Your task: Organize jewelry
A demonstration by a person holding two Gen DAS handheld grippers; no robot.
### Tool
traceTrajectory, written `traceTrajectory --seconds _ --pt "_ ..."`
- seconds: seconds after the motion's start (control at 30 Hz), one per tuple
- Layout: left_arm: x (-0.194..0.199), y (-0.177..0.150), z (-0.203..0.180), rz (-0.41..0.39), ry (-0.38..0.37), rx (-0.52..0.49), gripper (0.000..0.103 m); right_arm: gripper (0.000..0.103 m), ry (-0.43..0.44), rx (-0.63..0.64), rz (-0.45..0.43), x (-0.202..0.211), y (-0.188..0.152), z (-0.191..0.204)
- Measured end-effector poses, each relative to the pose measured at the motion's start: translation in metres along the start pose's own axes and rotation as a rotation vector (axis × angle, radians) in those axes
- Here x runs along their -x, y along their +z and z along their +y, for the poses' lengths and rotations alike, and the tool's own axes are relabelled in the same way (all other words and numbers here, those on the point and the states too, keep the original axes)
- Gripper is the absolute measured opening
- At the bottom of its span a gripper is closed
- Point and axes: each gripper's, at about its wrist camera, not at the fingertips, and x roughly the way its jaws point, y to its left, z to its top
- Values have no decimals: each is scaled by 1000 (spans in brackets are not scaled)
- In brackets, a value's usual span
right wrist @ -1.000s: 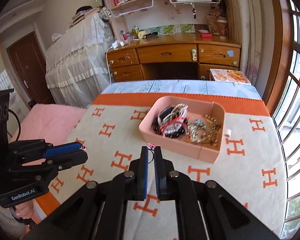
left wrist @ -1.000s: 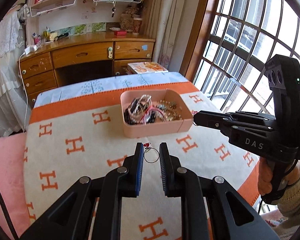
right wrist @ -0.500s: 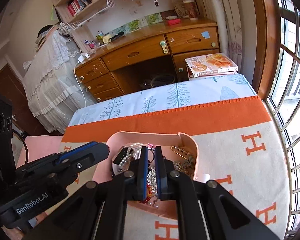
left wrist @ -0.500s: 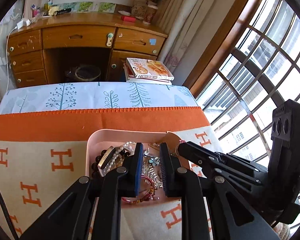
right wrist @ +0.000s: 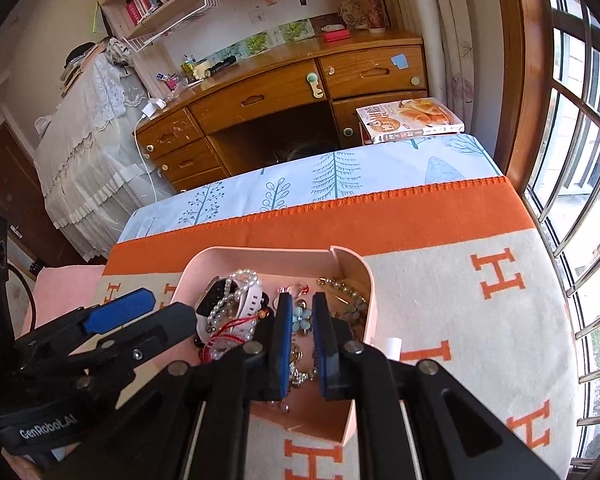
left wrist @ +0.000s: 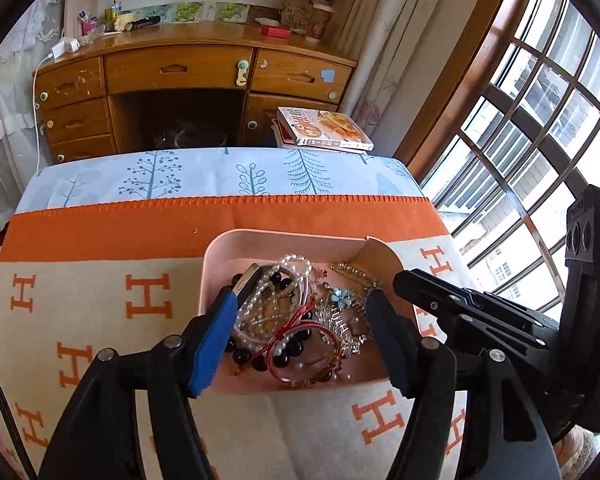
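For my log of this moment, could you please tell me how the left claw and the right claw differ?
The left claw is spread wide, the right claw nearly closed with a narrow gap. The left straddles the bead bracelets; the right frames a blue flower charm. Both are empty above the pink tray.

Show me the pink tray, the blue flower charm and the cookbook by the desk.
pink tray point(left wrist: 216, 256), left wrist view, on its left rim.
blue flower charm point(right wrist: 301, 315), right wrist view, on the flower's centre.
cookbook point(left wrist: 332, 126), left wrist view, on its front cover.
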Motion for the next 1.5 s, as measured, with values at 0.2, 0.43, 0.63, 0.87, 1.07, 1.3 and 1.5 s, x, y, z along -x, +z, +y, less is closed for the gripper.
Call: traceTrajectory --seconds 0.2,0.43,0.63,0.87,1.07,1.3,1.5 --pt "66 -39 10 -122 49 32 99 11 10 53 -44 41 -32 19" --pt "124 -90 28 -195 103 107 102 37 -22 90 -107 90 -81 38" --pt "151 -138 27 -161 199 114 102 42 -34 112 -114 125 -120 57" --pt "181 -193 3 -155 326 64 102 58 -60 138 -155 167 -169 76" --pt "208 -221 -18 -221 400 44 102 58 -85 170 -205 192 -192 85" --pt "225 -237 -40 -281 422 26 102 59 -106 165 -222 201 -210 81" --pt "223 -247 -54 -274 406 3 102 59 -104 136 -220 204 -217 72"
